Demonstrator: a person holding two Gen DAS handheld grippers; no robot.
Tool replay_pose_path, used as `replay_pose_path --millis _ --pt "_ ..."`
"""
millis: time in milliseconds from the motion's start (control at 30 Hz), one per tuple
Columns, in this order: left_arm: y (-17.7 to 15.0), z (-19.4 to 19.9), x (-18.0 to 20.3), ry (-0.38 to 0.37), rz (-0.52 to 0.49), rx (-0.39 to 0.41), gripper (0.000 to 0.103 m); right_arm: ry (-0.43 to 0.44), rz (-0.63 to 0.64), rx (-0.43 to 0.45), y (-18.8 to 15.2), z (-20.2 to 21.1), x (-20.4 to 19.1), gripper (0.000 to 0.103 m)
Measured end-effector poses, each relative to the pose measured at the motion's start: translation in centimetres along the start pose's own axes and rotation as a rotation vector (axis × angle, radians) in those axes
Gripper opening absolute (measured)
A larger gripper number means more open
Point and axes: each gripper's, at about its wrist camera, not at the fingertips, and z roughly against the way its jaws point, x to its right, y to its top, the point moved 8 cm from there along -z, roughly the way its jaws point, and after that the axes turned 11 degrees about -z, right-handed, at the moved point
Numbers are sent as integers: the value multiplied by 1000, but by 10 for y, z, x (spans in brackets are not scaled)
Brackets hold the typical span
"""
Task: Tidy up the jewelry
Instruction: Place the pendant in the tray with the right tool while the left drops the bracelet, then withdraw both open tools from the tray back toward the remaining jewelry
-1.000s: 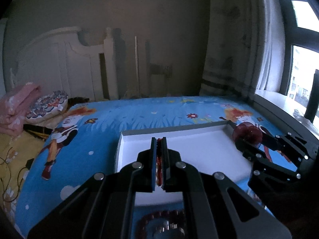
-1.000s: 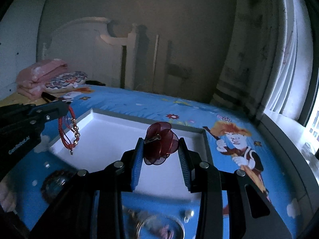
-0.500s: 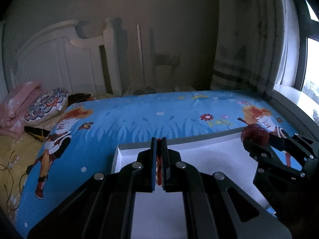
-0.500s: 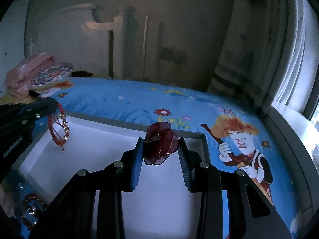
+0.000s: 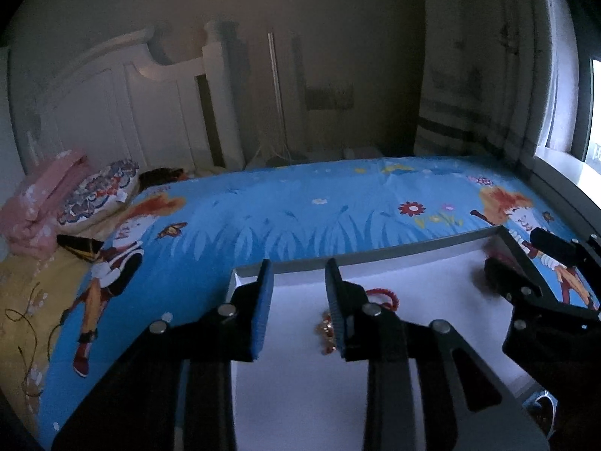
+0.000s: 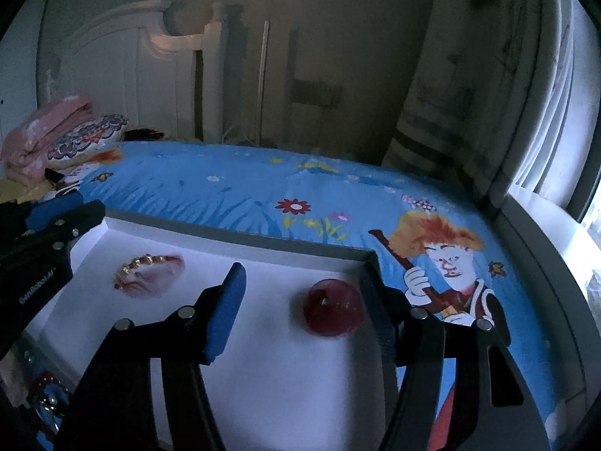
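Note:
A white tray (image 5: 293, 383) with a grey rim lies on the blue cartoon bedsheet. My left gripper (image 5: 296, 293) is open over the tray's far left part. A red cord bracelet with gold charms (image 5: 375, 300) lies in the tray, partly behind the right finger; it also shows blurred in the right wrist view (image 6: 150, 268). My right gripper (image 6: 304, 293) is open over the tray's far right corner. A dark red flower ornament (image 6: 333, 312) sits in the tray (image 6: 281, 387) between its fingers, near the right one.
The bed (image 5: 319, 210) runs back to a white headboard (image 5: 124, 112). Pink folded cloth (image 5: 37, 199) and a patterned pillow (image 5: 97, 191) lie at the far left. A curtain and window sill (image 6: 544, 206) line the right side. Small jewelry pieces (image 6: 45, 394) lie beside the tray's near left.
Both grippers opened. The bracelet dropped from the left gripper into the tray, and the red flower ornament dropped from the right gripper into the tray. Both grippers moved forward over the tray.

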Motion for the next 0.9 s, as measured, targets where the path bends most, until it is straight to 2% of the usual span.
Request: replay_pose_path --millis 267,400,667,900 --pt "-7 32 -6 22 11 39 60 26 -9 12 -6 24 1 60" --pt "-23 54 -15 15 36 49 68 57 -7 24 -18 46 -1 60" --pt "-63 94 -25 -2 79 52 69 98 -1 29 -53 85 -3 60" --pt "-95 120 -6 -5 43 80 73 110 -5 37 -79 111 -5 60"
